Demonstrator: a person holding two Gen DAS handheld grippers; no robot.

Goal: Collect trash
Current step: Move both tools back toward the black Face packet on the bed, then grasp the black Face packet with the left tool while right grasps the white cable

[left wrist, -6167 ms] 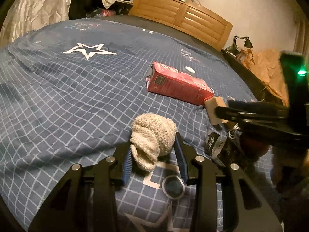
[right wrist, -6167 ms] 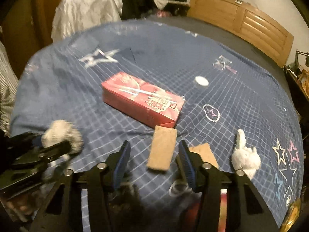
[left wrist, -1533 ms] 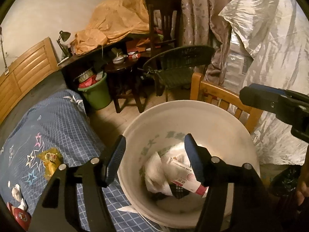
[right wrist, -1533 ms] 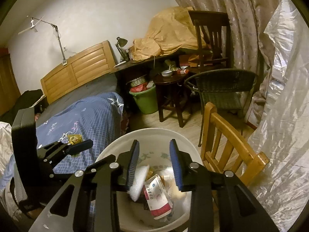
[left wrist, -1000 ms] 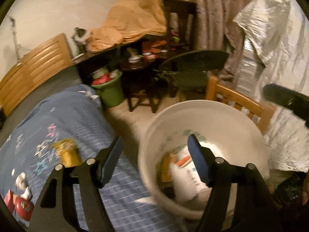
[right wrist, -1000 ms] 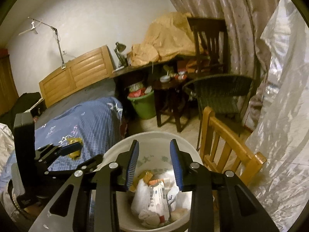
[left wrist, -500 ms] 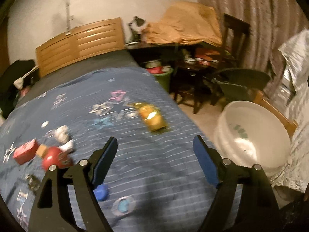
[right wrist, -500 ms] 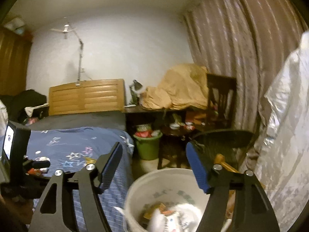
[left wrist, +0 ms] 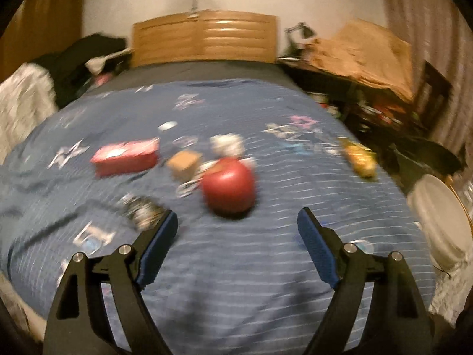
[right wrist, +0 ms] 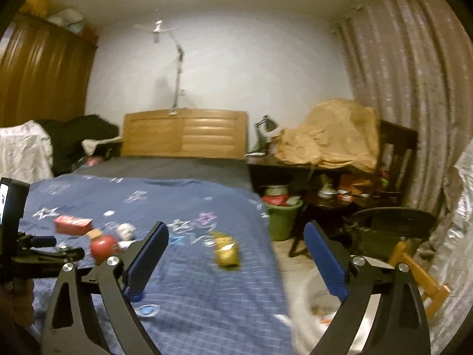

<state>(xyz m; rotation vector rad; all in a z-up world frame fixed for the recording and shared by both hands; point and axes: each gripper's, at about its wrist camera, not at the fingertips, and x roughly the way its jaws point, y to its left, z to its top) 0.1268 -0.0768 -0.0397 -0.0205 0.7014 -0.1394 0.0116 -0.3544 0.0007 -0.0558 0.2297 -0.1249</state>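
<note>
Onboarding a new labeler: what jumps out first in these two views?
The red apple on the blue star-print bedspread, just ahead of the open, empty left gripper. Left of it lies a red carton; a yellow snack packet sits near the bed's right edge.

The left claw (left wrist: 238, 230) pointed forward and down, its blue pads (left wrist: 158, 248) spread wide with nothing between them; its jaws had just been opening. The right claw (right wrist: 236, 244) pointed nearly level, and its jaws had just been opening too, blue pads (right wrist: 323, 261) far apart and bare. In the right wrist view the left claw (right wrist: 63, 247) showed low to the right claw's left, side-on and dark, with a hand (right wrist: 14, 304) below it.
</note>
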